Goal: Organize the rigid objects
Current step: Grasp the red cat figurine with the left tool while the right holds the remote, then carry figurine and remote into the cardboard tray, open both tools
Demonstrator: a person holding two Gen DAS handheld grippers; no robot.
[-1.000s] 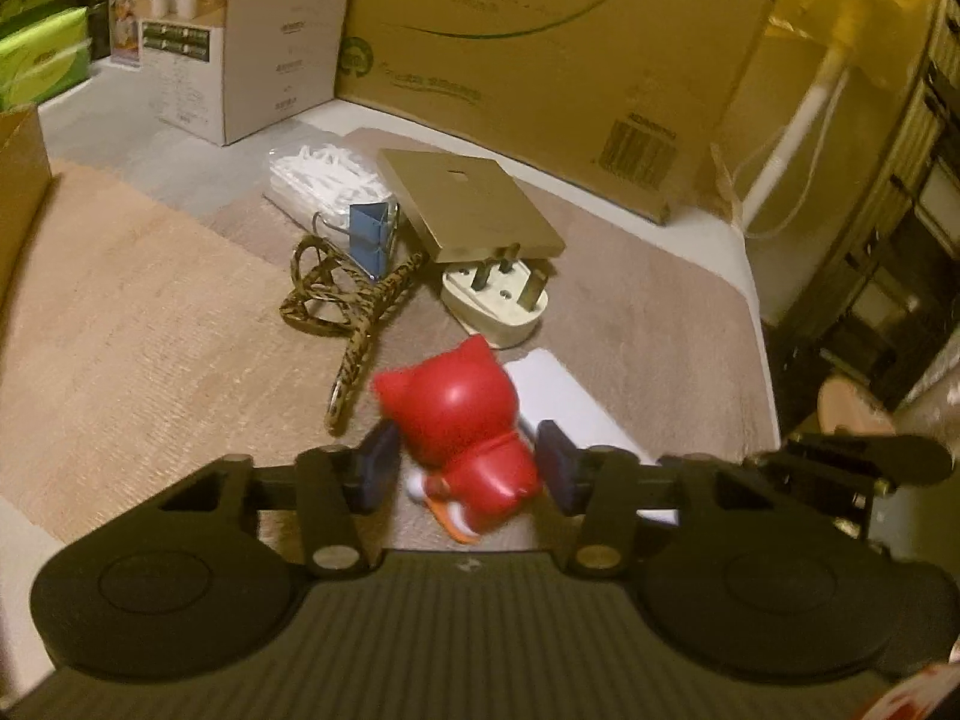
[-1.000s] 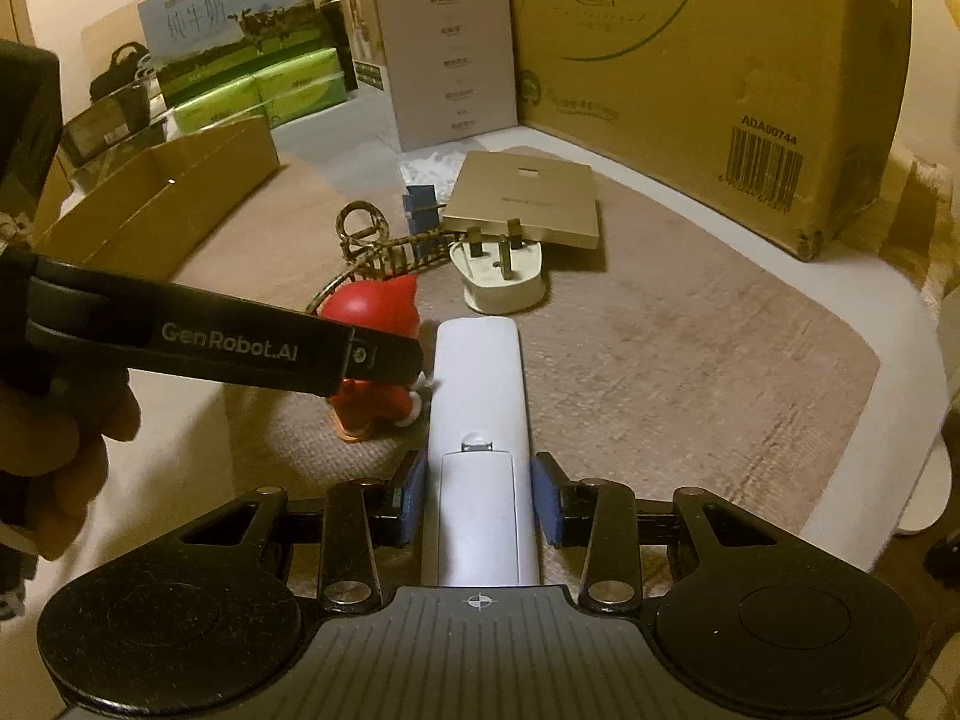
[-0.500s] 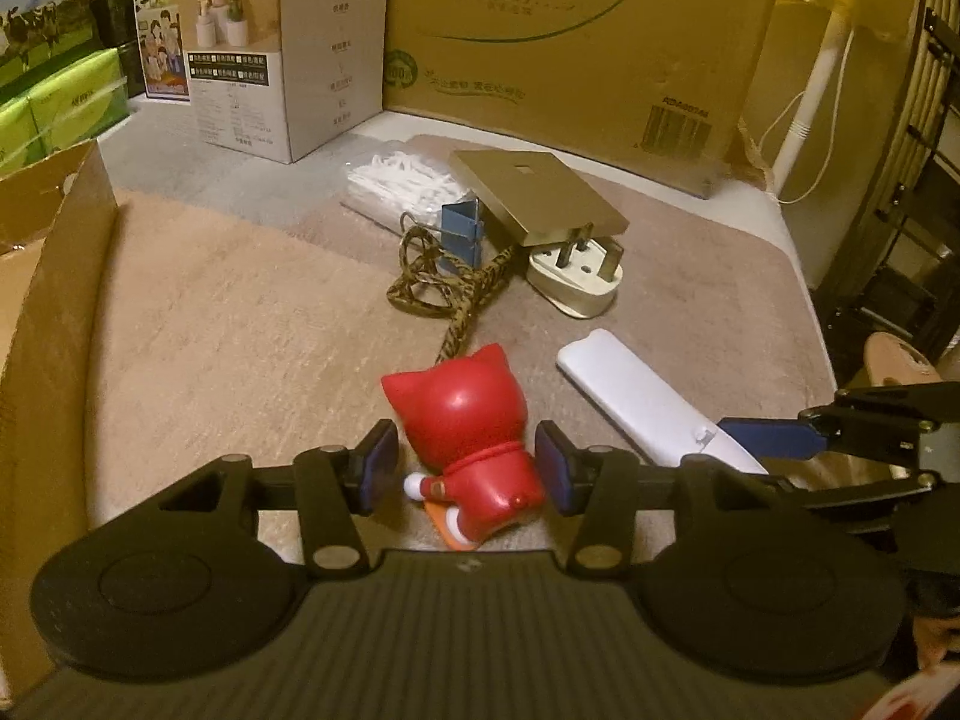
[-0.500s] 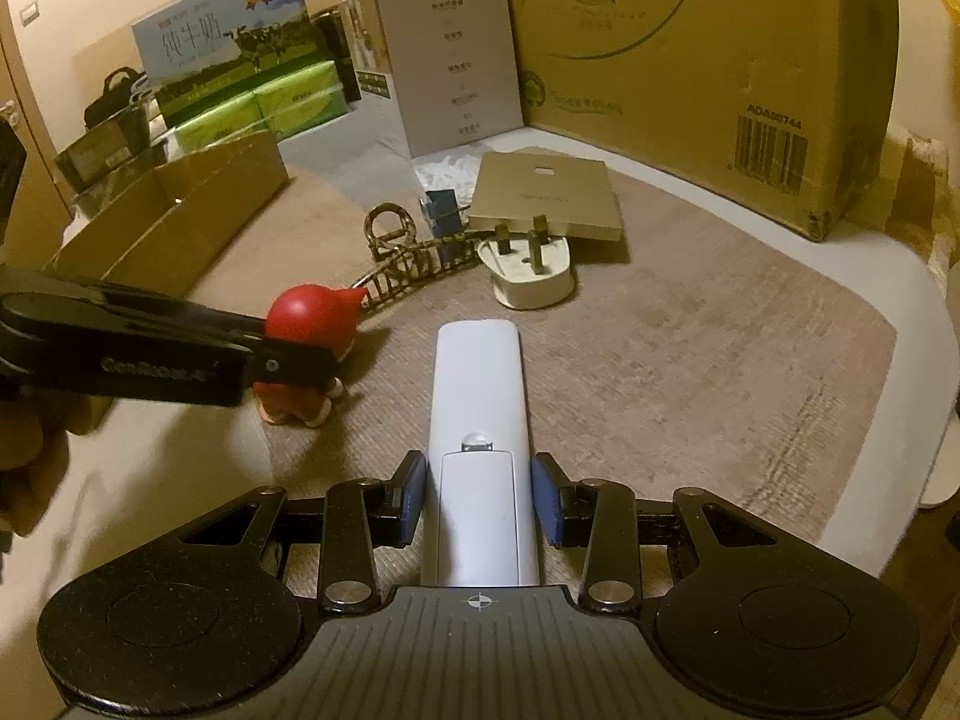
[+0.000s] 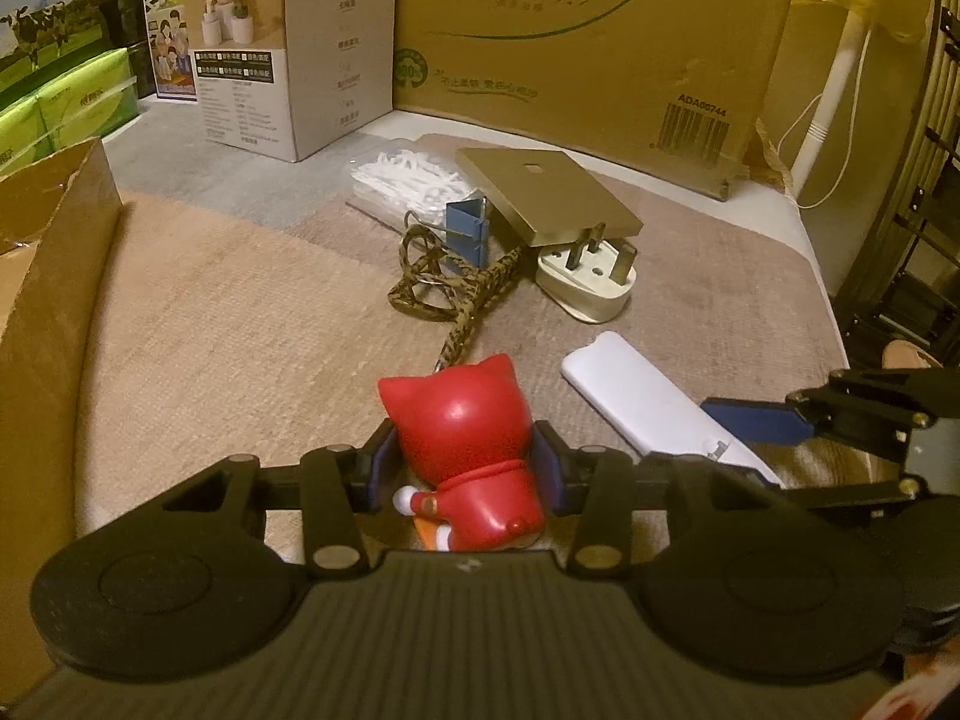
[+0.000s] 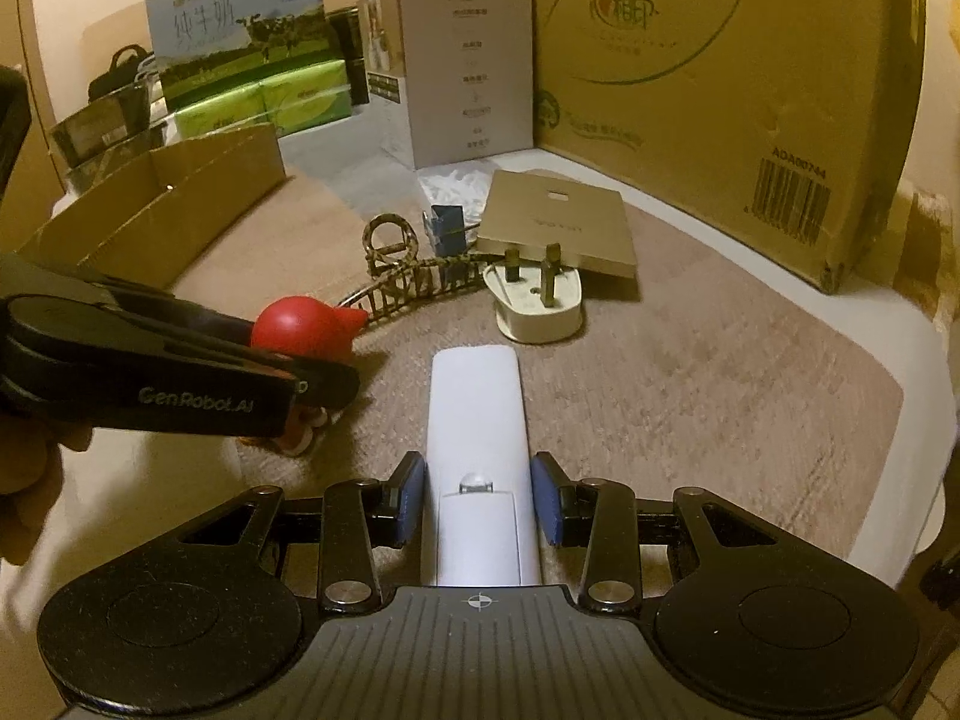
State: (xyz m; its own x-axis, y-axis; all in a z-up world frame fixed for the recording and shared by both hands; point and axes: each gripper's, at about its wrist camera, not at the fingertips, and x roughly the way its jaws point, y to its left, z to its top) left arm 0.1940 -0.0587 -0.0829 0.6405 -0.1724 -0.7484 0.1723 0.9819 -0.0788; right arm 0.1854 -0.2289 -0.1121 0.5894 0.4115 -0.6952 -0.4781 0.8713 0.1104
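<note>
Left gripper (image 5: 465,471) closing around red toy (image 5: 465,450), pads touching its sides. Right gripper (image 6: 477,501) clamped on white remote (image 6: 477,420).

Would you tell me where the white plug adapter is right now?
In the right wrist view the white plug adapter lies prongs-up on the mat just beyond the white remote, against the gold flat box.

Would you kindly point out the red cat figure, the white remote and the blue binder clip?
red cat figure (image 5: 462,420): left wrist view, back of head.
white remote (image 6: 477,408): right wrist view, upper body.
blue binder clip (image 5: 467,228): left wrist view, blue face.
</note>
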